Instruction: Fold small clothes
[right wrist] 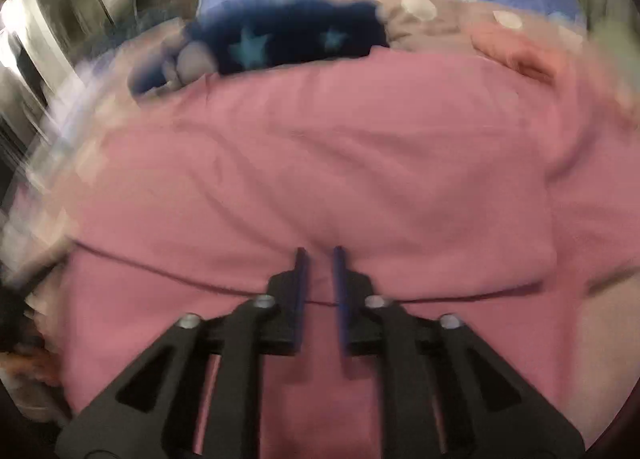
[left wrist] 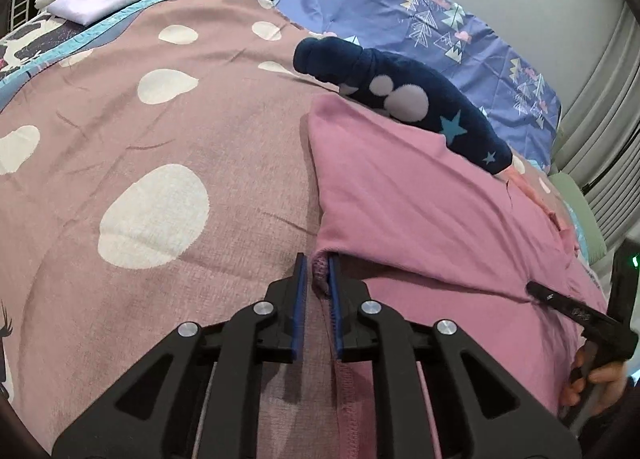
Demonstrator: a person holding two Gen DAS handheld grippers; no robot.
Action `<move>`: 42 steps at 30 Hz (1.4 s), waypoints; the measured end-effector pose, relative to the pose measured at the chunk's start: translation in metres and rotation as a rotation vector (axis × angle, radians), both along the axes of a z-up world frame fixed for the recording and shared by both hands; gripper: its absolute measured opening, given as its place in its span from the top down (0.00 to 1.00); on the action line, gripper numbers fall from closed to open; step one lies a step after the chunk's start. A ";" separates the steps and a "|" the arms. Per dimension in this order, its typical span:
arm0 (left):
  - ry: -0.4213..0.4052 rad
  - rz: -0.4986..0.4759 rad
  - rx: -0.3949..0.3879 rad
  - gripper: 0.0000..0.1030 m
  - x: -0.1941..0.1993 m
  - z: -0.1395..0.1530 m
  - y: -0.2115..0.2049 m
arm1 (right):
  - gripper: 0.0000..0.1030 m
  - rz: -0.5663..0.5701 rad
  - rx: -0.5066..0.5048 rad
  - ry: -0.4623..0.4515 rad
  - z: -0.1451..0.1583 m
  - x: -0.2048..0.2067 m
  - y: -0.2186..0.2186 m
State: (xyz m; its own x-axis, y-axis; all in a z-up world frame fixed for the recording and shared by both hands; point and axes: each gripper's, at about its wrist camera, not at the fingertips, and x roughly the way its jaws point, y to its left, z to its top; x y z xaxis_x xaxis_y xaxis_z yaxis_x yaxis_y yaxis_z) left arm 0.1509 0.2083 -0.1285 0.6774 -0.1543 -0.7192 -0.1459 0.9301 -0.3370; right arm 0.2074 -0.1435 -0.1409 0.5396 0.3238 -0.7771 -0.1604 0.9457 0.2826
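Observation:
A pink garment [left wrist: 420,211] lies spread on the bed, its near part doubled over in a flap. My left gripper [left wrist: 318,259] is shut on the hemmed corner at the flap's left end, and pink cloth shows between the blue pads. My right gripper [right wrist: 320,253] stands at the flap's edge farther right. Its jaws are nearly together with the pink garment [right wrist: 320,159] in the narrow gap, though this view is smeared by motion. In the left wrist view the right gripper [left wrist: 534,289] rests its tip on that same edge, held by a hand [left wrist: 600,379].
A navy garment with stars and white dots [left wrist: 400,95] lies bunched just beyond the pink one, and shows as a navy garment [right wrist: 288,43] in the right view. Underneath is a mauve bedspread with white spots [left wrist: 160,139]. A blue patterned sheet [left wrist: 400,11] and a folded lilac cloth [left wrist: 100,3] lie at the back.

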 end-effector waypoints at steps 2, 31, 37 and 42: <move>0.007 -0.002 0.018 0.88 0.001 -0.001 -0.002 | 0.94 0.028 0.089 -0.009 -0.005 -0.001 -0.016; 0.001 -0.237 0.172 0.75 0.057 -0.001 -0.145 | 0.62 -0.774 0.489 -0.145 0.056 -0.125 -0.341; -0.006 -0.262 0.157 0.64 0.058 -0.001 -0.155 | 0.54 -0.948 0.666 -0.122 0.030 -0.145 -0.396; -0.006 -0.270 0.191 0.62 0.056 0.000 -0.159 | 0.69 -1.096 0.675 -0.164 0.026 -0.130 -0.416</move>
State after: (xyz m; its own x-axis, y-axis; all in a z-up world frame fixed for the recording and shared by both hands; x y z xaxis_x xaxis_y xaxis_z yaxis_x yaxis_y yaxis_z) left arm 0.2065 0.0489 -0.1287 0.6347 -0.1916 -0.7486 0.1164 0.9814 -0.1525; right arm 0.0769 -0.5591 -0.1150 0.8440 -0.0447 -0.5345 0.5236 0.2851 0.8029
